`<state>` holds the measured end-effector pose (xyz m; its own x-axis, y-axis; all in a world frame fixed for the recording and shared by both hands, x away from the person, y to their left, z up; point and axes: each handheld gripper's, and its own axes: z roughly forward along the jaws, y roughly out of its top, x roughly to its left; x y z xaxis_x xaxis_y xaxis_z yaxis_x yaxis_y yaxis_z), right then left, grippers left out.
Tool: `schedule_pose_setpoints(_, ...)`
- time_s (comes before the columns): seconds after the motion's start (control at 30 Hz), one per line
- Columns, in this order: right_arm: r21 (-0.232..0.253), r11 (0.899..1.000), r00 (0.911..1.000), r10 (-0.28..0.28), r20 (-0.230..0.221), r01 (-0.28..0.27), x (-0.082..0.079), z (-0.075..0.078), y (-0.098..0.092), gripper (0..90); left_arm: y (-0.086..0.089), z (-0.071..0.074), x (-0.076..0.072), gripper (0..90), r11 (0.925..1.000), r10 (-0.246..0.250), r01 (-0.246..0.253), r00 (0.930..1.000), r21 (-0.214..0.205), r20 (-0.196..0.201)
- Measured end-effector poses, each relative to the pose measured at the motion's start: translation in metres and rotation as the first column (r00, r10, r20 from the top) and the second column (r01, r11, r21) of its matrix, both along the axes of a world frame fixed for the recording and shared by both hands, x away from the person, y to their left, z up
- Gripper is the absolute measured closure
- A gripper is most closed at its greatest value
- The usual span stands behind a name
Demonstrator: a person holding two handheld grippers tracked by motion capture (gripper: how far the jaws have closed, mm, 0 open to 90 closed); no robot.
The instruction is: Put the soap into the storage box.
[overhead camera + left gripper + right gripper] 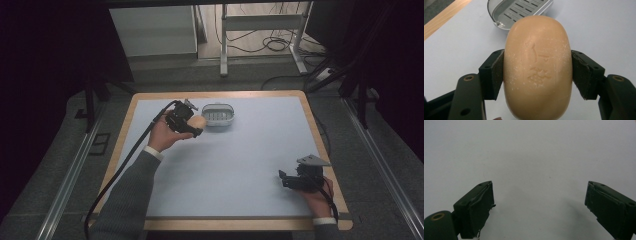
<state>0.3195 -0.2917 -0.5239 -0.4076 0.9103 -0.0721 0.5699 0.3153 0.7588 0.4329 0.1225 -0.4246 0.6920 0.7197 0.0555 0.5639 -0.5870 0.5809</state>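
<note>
The left gripper [196,128], a black two-jaw tool with a cable trailing back along the grey sleeve, is clamped on a smooth, oval, peach-coloured bar of soap [537,67]. In the left gripper view both dark pads [498,72] press flat against the long sides of the bar, which stands lengthwise between them with a faint stamped mark and some pale crumbs on its upper face. In the high view the soap [198,122] is held above the pale blue table mat [240,165], just beside the left end of a small white oval plastic soap dish [218,114] with a slotted floor; whether soap and dish touch cannot be told from there. In the left gripper view the same dish [520,11] lies beyond the far end of the bar, its rim partly hidden behind the soap. The dish sits on the far part of the mat, which is framed by a light wooden table edge [320,135]. The right gripper [283,180], black with a grey three-cornered plate on top, rests low over the mat near the front right corner, well apart from soap and dish. In the right gripper view its jaws stand wide apart with bare mat [536,170] between the pads [480,207] and nothing held.
</note>
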Motion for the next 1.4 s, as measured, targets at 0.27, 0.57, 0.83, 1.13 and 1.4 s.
schedule_pose_setpoints(0.27, 0.0, 1.0, 0.9999, -0.005, 0.009, 0.005, -0.001, 0.002, -0.001, 8.5, -0.003, -0.001, 0.013, 32.7, 0.9999, 0.007, -0.007, 0.9999, -0.01, -0.007)
schedule_pose_setpoints(0.57, -0.001, 1.0, 1.0, -0.002, 0.01, 0.002, 0.0, 0.002, -0.001, 8.5, -0.008, 0.003, 0.026, 32.7, 0.9996, 0.005, -0.005, 1.0, -0.027, 0.001)
schedule_pose_setpoints(0.83, 0.0, 1.0, 0.9999, -0.003, 0.01, 0.003, -0.001, 0.002, -0.001, 8.5, -0.016, 0.005, 0.035, 32.7, 0.9993, -0.009, 0.009, 1.0, -0.038, 0.0)
schedule_pose_setpoints(1.13, 0.003, 1.0, 0.9999, -0.006, 0.012, 0.006, -0.001, 0.003, -0.002, 8.5, -0.024, 0.003, 0.047, 32.7, 0.9997, -0.021, 0.021, 0.9997, -0.014, -0.01)
schedule_pose_setpoints(1.4, 0.007, 1.0, 0.9999, -0.007, 0.01, 0.006, -0.001, 0.004, -0.003, 8.5, -0.032, 0.003, 0.056, 32.7, 0.9993, -0.038, 0.038, 0.9992, 0.001, -0.011)
